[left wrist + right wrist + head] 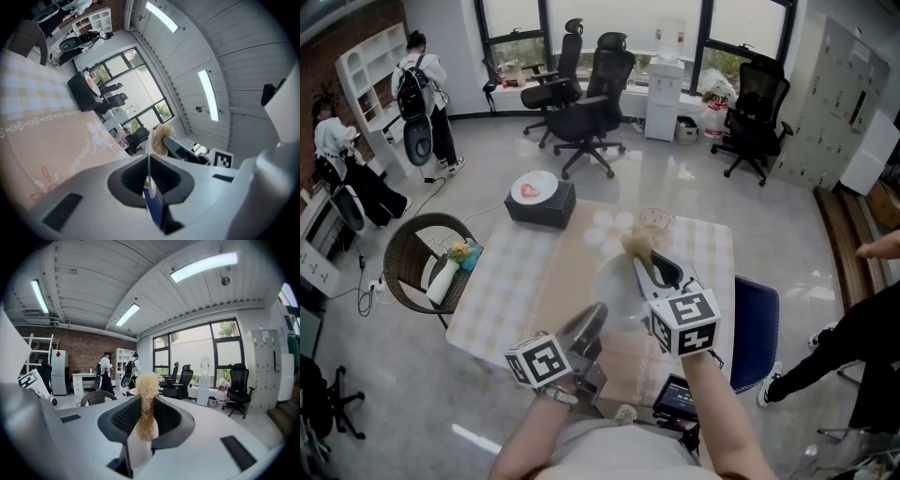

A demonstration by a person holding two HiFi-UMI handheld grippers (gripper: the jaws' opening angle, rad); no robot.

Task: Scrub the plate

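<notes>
The left tongs (592,323) are clamped on the rim of a clear round glass plate (621,292), which they hold above the middle of the table with a pale checked cloth (502,291). The right tongs (642,262) are closed on a tan fibrous scrubber (634,246), above the table's middle on its far side.

Clear tilted plate (619,298), tan fibrous scrubber (146,404) just beside its rim

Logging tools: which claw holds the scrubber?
The right claw, shut on the fluffy tan scrubber; the left claw pinches the plate edge-on instead.
</notes>
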